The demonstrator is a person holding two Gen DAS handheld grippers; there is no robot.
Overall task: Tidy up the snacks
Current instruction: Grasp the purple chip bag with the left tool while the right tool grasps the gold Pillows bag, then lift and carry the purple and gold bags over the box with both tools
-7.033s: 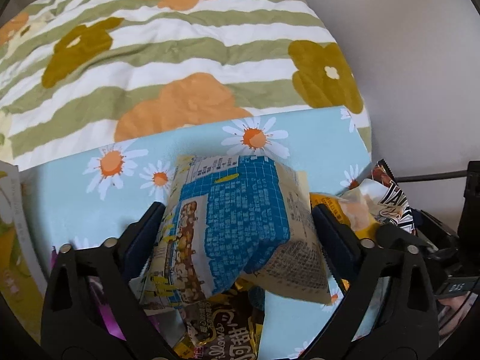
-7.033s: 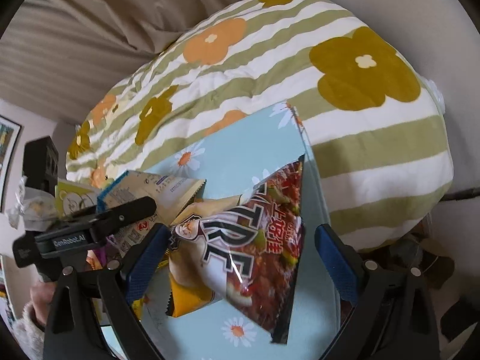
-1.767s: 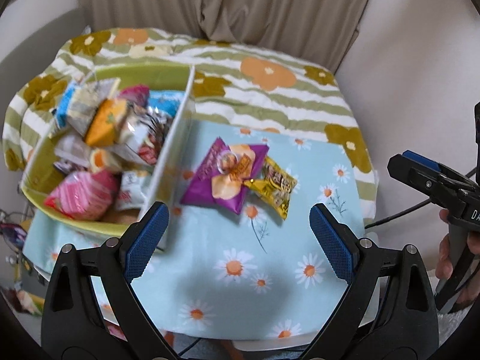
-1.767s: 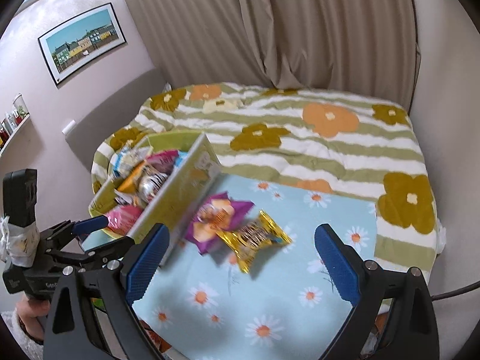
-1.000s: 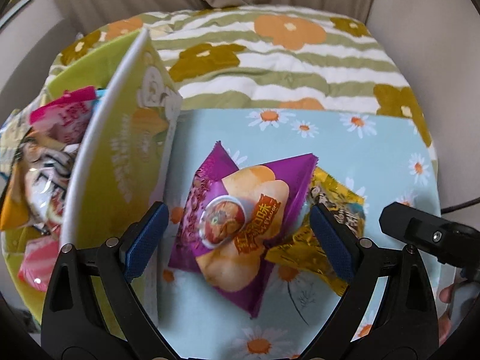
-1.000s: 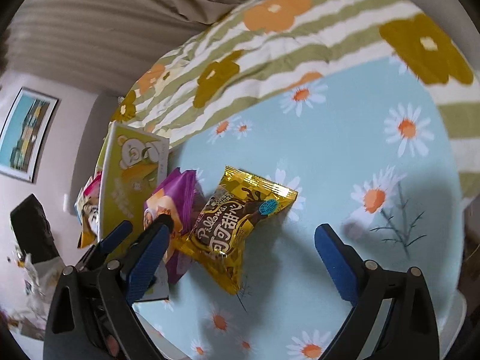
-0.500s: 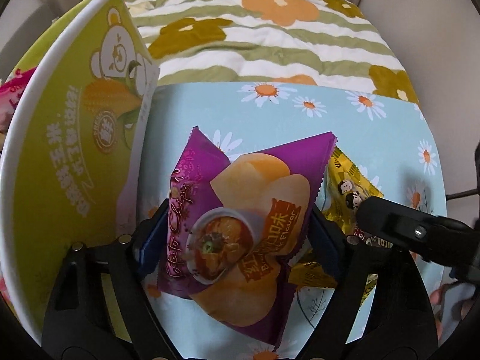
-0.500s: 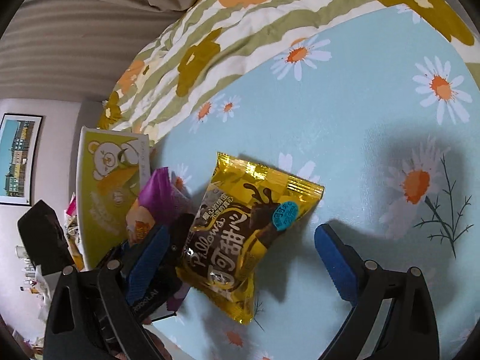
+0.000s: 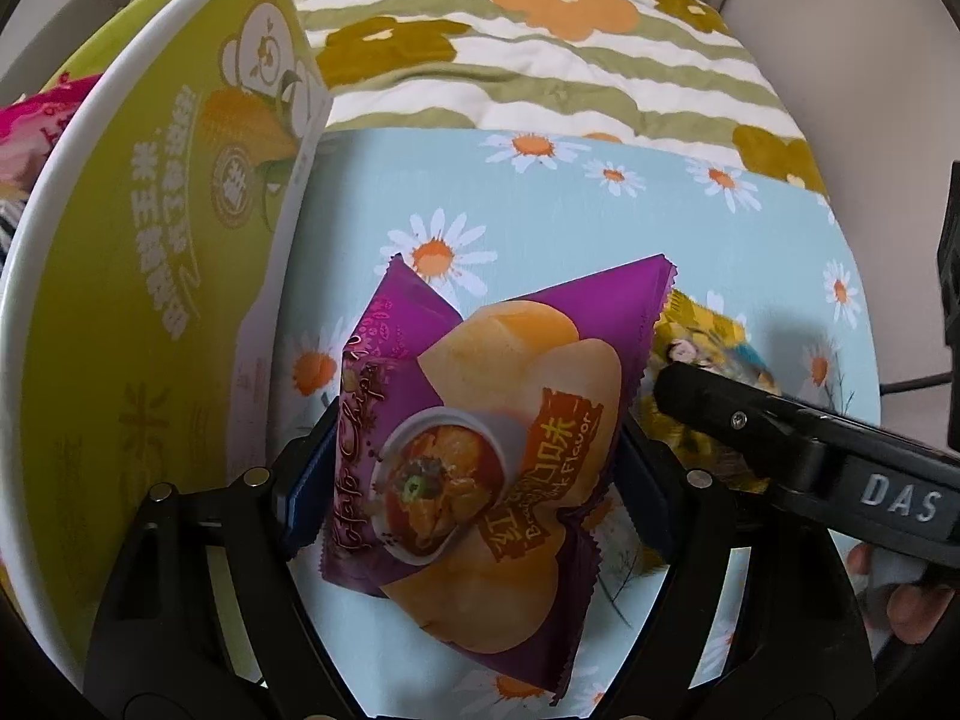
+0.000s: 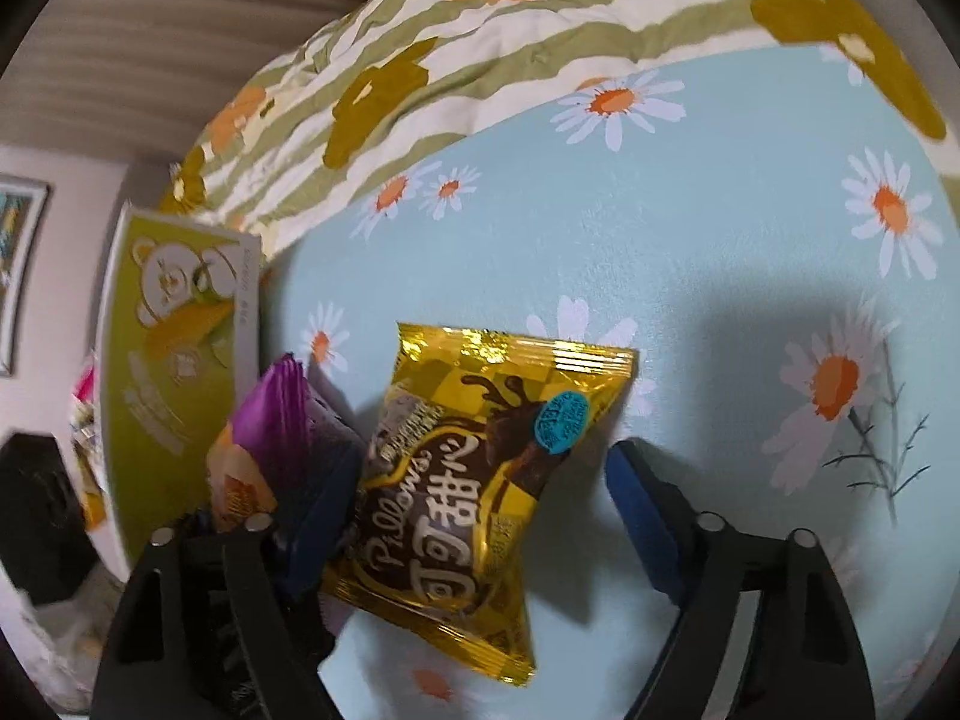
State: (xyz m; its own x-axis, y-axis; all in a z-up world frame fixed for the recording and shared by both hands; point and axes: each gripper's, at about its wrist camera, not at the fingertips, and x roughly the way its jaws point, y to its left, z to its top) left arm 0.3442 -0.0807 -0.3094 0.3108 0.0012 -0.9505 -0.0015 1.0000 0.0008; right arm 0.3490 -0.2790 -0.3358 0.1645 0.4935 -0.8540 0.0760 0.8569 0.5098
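A purple potato chip bag (image 9: 498,450) sits tilted between the pads of my left gripper (image 9: 480,486). Its jaws are closing and both blue pads press on the bag's sides. Right of it lies a yellow chocolate pillow snack bag (image 9: 714,330), with a finger of my right gripper (image 9: 780,420) over it. In the right wrist view the yellow bag (image 10: 468,480) lies flat between the closing jaws of my right gripper (image 10: 480,516). The left pad touches the bag; the right pad stands apart from it. The purple bag (image 10: 276,420) shows at the left.
A green and white bear-print box (image 9: 150,240) stands at the left with snack packs inside, also seen as the box (image 10: 174,348). The bags lie on a light blue daisy tablecloth (image 9: 600,210). Beyond it is a striped floral bedspread (image 9: 540,48). A hand (image 9: 900,600) shows at lower right.
Both grippers came down closer over the bags. The left jaws narrowed onto the purple bag, and the right jaws narrowed around the yellow bag.
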